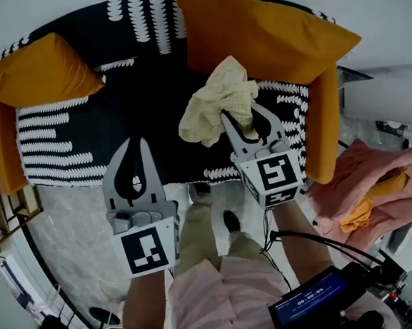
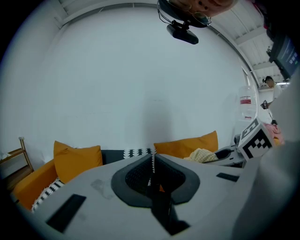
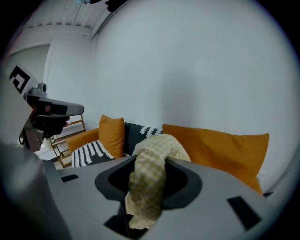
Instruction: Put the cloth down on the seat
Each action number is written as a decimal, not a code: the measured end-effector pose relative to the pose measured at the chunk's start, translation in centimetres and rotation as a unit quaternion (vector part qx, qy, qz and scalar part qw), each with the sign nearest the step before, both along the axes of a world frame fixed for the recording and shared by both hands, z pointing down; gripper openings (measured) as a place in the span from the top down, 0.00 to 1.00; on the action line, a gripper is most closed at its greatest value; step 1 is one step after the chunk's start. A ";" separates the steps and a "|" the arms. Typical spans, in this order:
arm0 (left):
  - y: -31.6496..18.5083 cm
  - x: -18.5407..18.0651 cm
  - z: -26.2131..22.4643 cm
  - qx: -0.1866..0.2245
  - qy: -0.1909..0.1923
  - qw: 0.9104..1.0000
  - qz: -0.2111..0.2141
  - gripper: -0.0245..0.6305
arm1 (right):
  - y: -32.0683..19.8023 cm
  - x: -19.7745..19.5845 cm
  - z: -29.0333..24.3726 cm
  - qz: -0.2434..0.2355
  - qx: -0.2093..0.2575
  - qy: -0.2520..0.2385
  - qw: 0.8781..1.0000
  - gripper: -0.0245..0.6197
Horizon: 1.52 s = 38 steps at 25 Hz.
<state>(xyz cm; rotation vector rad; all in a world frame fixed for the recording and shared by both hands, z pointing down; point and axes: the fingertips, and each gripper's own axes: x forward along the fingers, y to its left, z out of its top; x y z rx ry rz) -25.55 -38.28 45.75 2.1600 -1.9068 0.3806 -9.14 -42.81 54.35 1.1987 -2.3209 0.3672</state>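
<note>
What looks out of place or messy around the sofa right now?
A crumpled pink fabric heap lies right of the sofa, with an orange piece bunched on it. The cloth hangs wadded from the right gripper above the seat, not laid down. Nothing looks spilled or broken.

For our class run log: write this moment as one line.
stage: carry | right claw: shut on cloth | left claw: shut, empty | cloth: held over seat, not yet down

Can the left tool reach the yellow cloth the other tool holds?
Probably yes: the left tool is shut and empty, and nothing stands between it and the cloth held in the right tool.
</note>
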 end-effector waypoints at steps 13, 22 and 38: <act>-0.3 -1.1 2.3 -0.020 0.000 1.000 -0.009 0.93 | -0.6 0.1 6.0 -0.006 -0.058 0.049 0.997 0.66; -0.5 -2.2 2.0 -0.006 -0.023 1.000 -0.015 0.93 | -1.1 0.8 6.4 -0.007 -0.072 0.065 0.995 0.59; 2.7 1.6 -2.3 0.029 -0.023 0.999 -0.011 0.93 | 1.5 1.8 -2.0 -0.011 0.000 0.018 1.000 0.61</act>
